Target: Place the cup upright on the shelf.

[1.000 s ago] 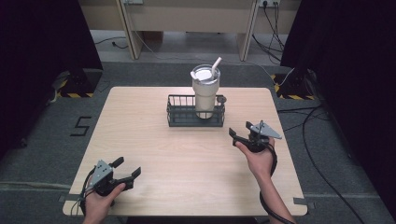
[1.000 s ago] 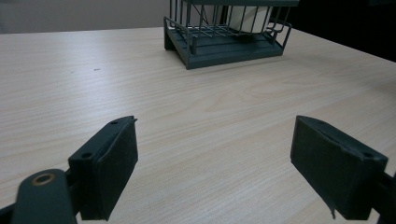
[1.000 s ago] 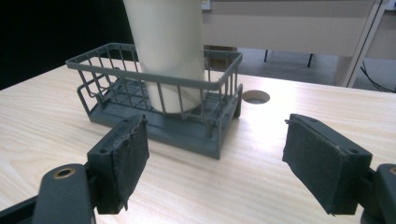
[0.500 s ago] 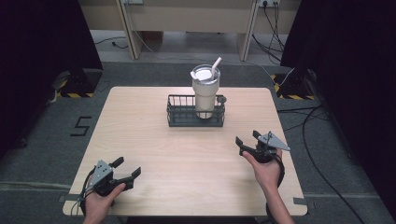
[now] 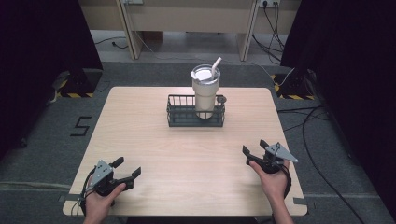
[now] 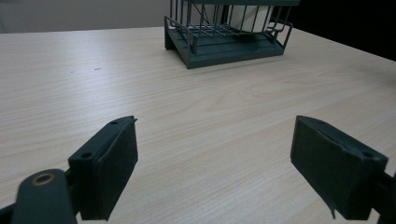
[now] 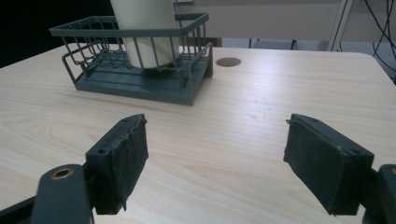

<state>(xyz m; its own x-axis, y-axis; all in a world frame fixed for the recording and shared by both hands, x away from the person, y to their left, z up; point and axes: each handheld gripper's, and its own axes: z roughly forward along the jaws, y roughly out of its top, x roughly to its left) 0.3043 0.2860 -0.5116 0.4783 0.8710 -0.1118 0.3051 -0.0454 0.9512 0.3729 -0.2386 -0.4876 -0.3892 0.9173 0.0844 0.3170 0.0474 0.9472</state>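
Resting 2 grippers, left and right, jaws apart and holding nothing, near table edge, facing cup standing upright in basket.

Even overhead light, counter bright, surroundings dark.

The counter glows pale and evenly lit in the high view, with black curtains swallowing both sides. The basket drops just a soft shadow by its base. In both gripper views the near fingers look blurred; no glare anywhere.
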